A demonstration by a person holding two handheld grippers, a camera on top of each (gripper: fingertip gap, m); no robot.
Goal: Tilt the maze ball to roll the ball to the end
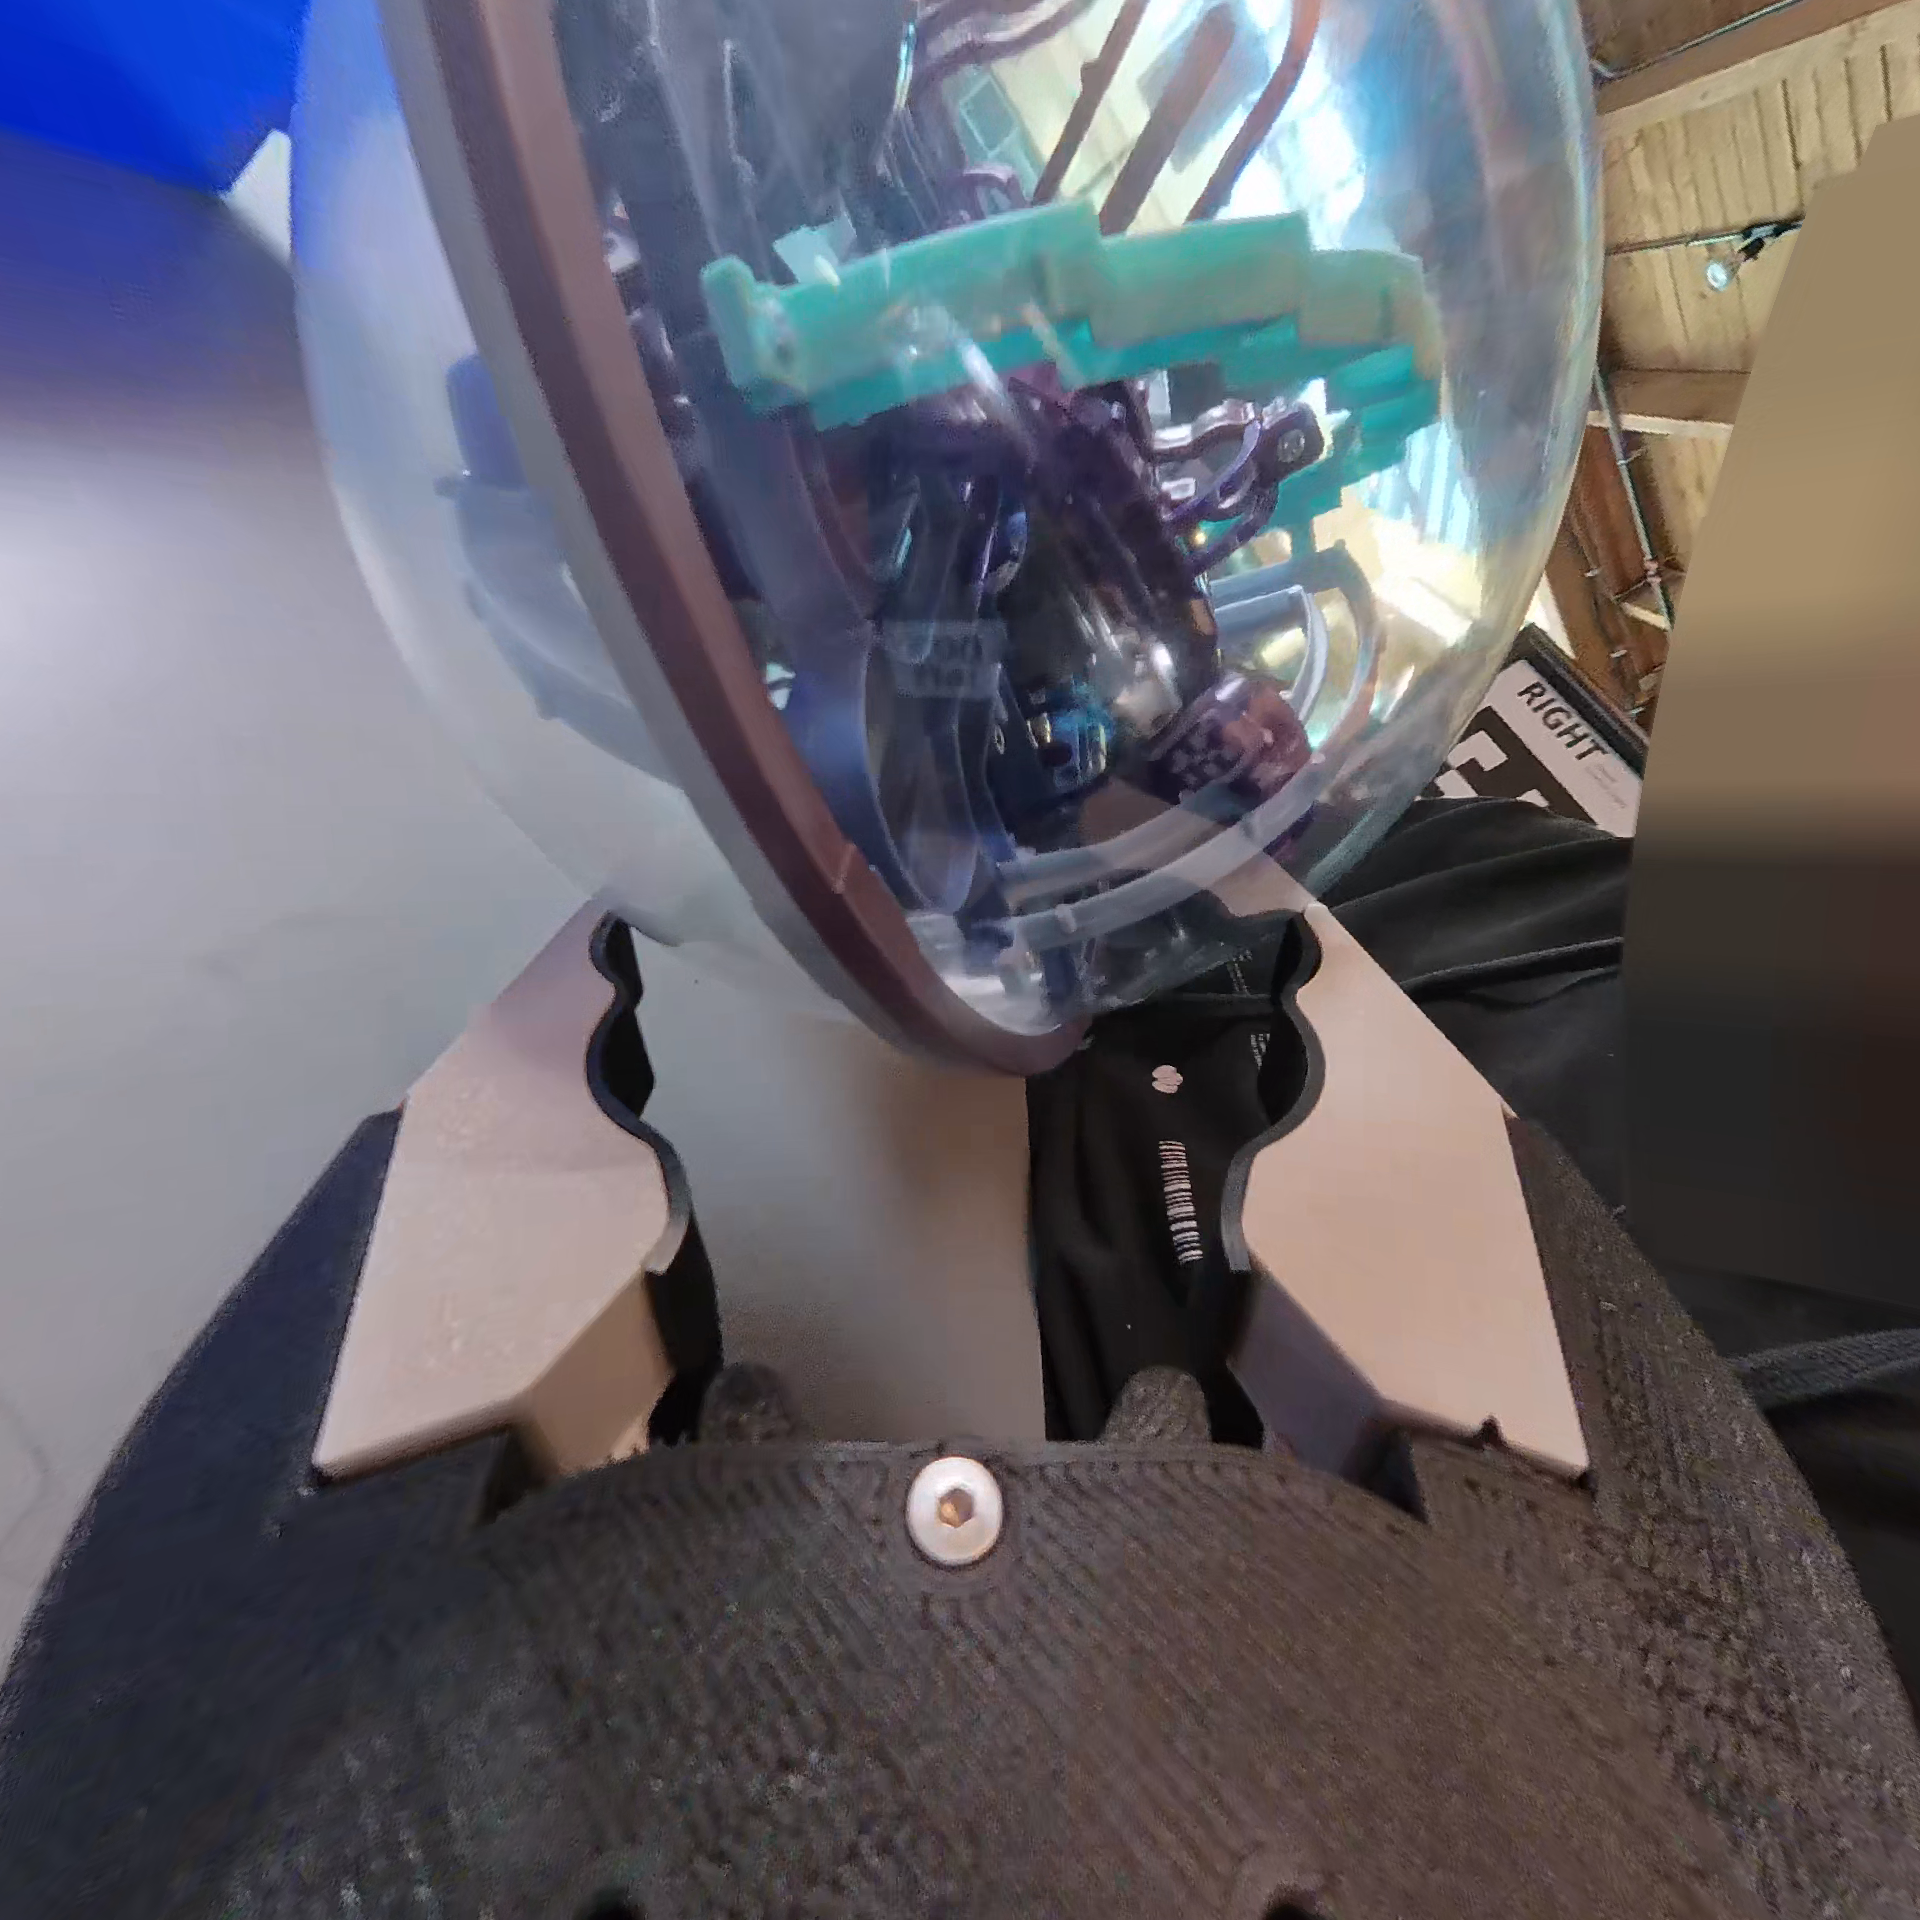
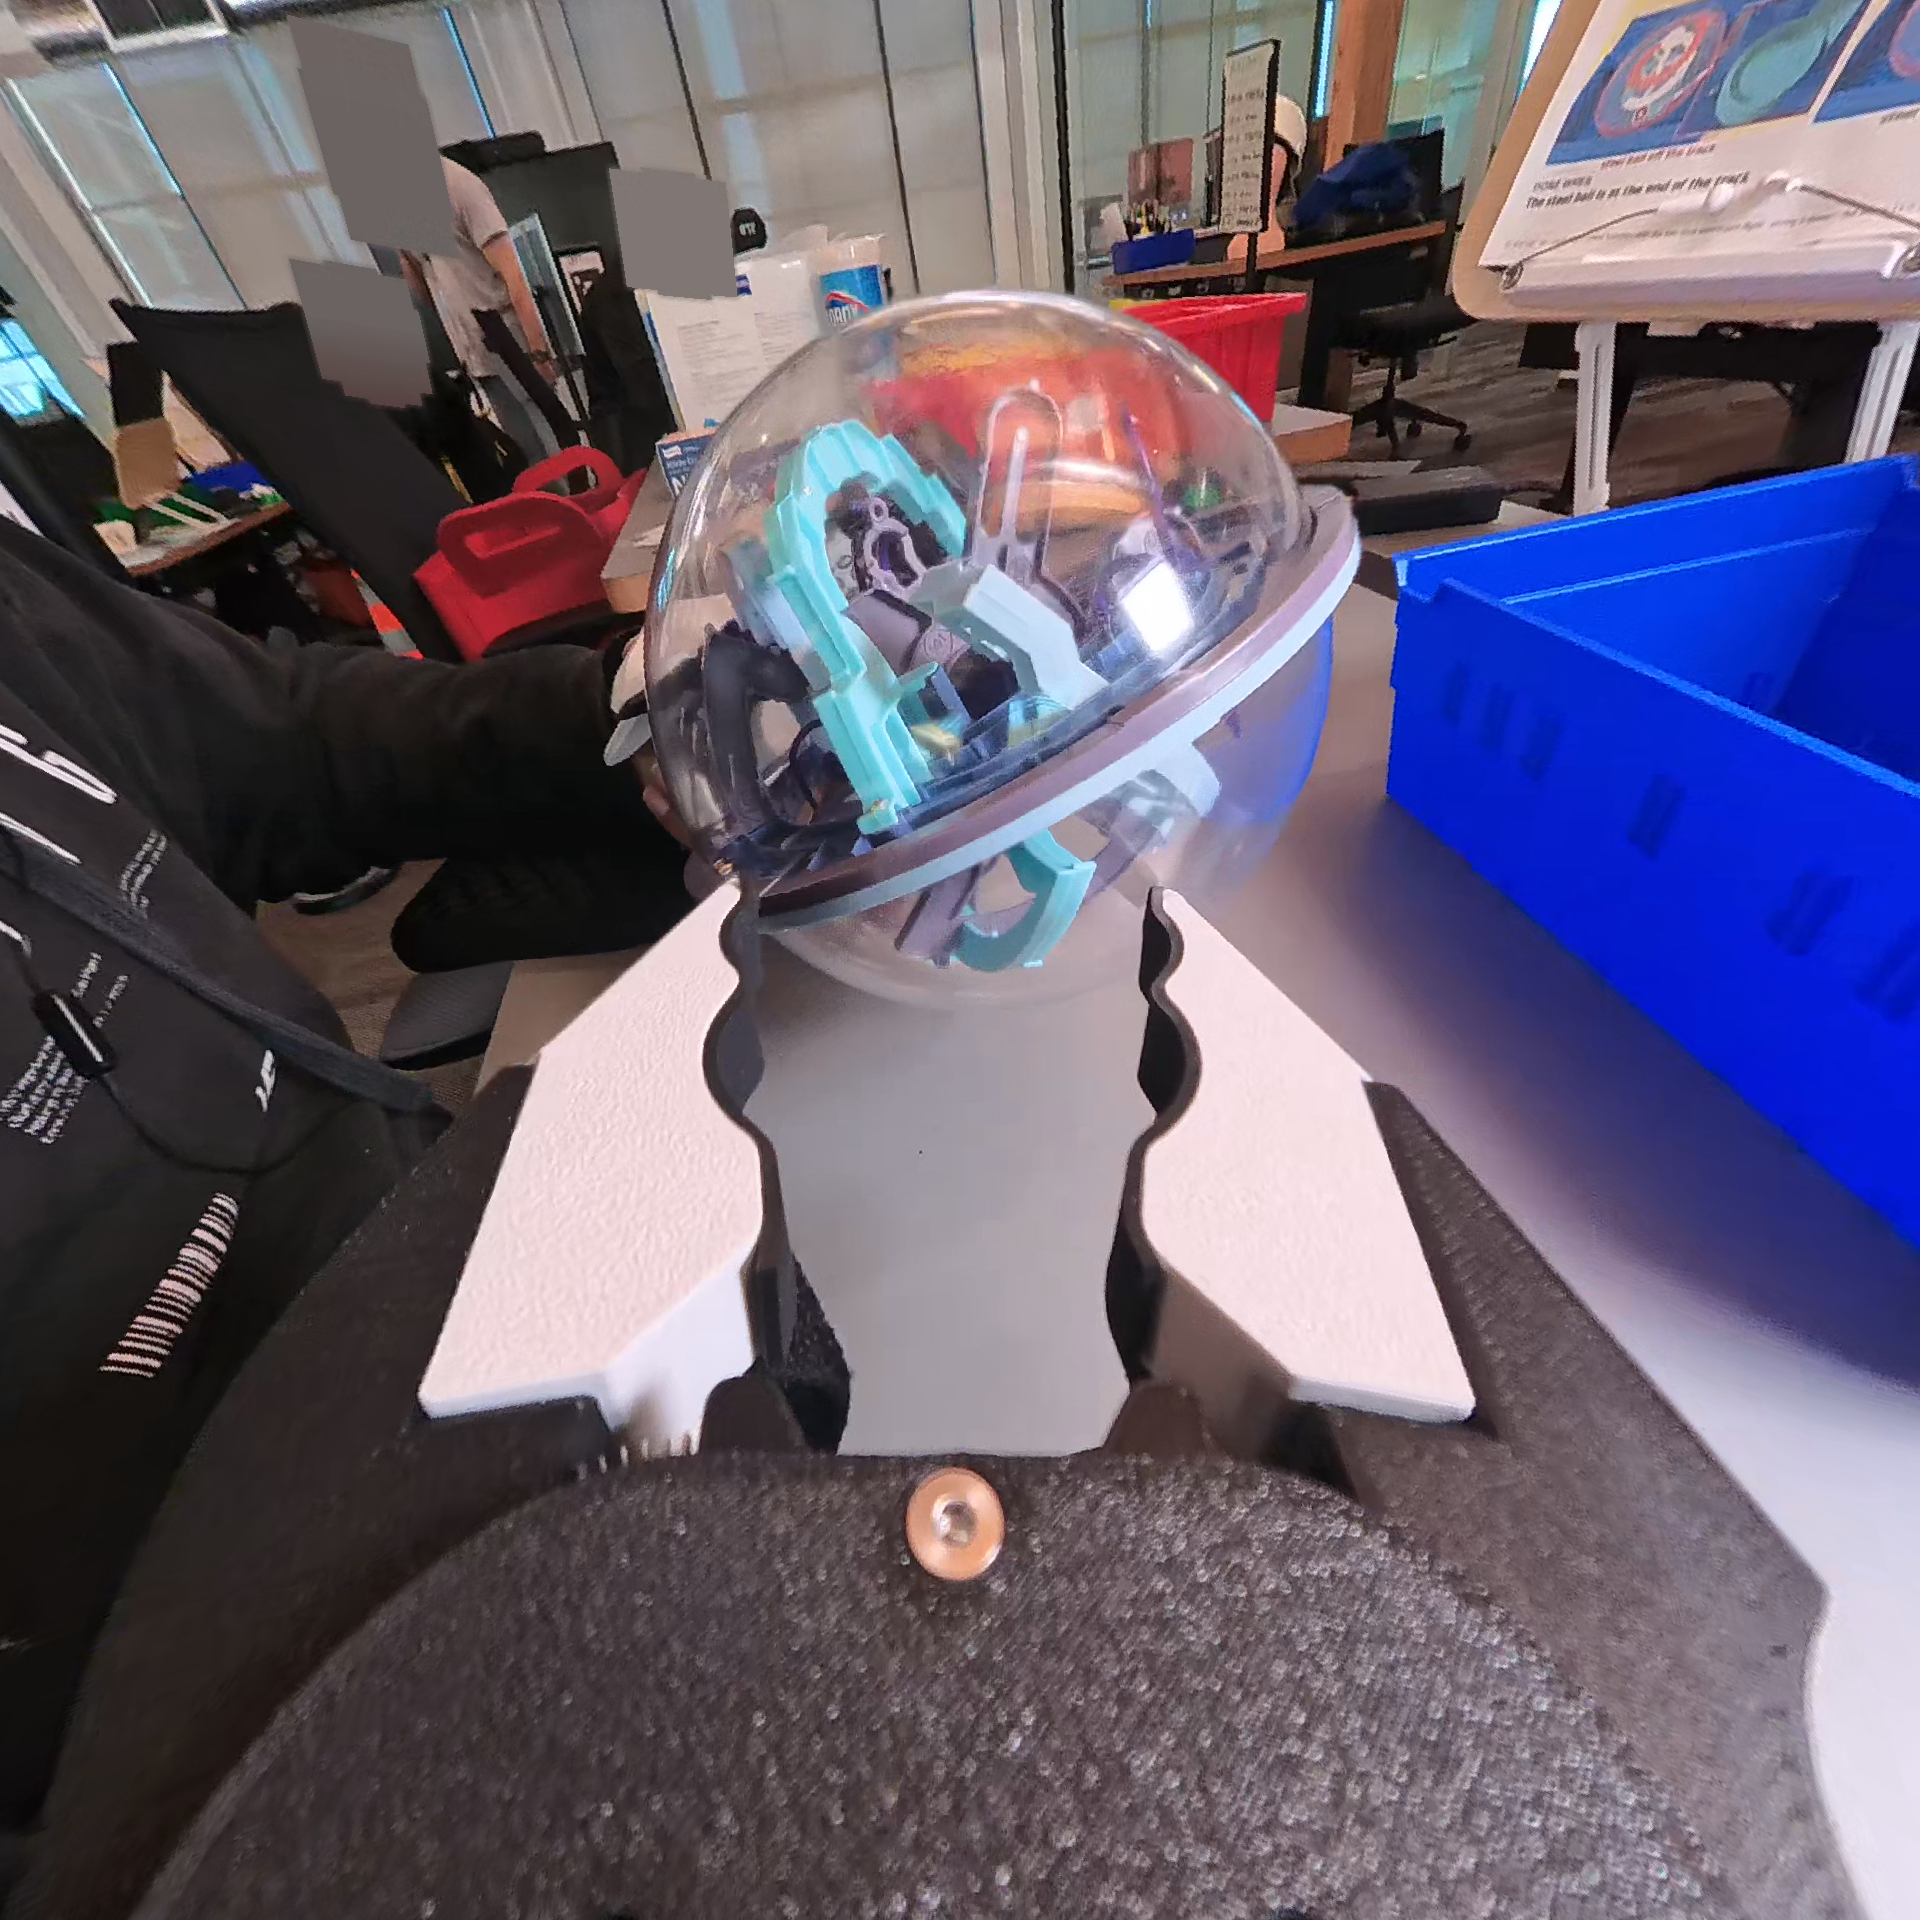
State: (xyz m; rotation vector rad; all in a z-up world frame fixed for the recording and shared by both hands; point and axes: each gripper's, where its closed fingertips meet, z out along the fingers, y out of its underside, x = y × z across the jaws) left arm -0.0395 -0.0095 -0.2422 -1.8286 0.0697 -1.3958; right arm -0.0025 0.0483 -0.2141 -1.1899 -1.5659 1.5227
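Note:
The maze ball (image 2: 987,644) is a clear sphere with teal, purple and orange tracks inside and a grey-brown ring around its middle. It is tilted, the ring sloping up to the right. My right gripper (image 2: 951,909) is open, and its white fingertips (image 2: 1164,914) touch the ball's lower near side. In the left wrist view the ball (image 1: 1039,468) fills the upper frame. My left gripper (image 1: 956,930) is open wide, with the ball's ring edge resting between its fingertips (image 1: 613,945). The ball sits pressed between the two grippers. I cannot make out the small steel ball inside.
A blue bin (image 2: 1662,790) stands on the grey table (image 2: 1455,1195) to the right. A person in black clothing (image 2: 156,987) is close on the left. An instruction board (image 2: 1704,156) stands at the back right. Red containers (image 2: 509,561) and chairs lie beyond the table.

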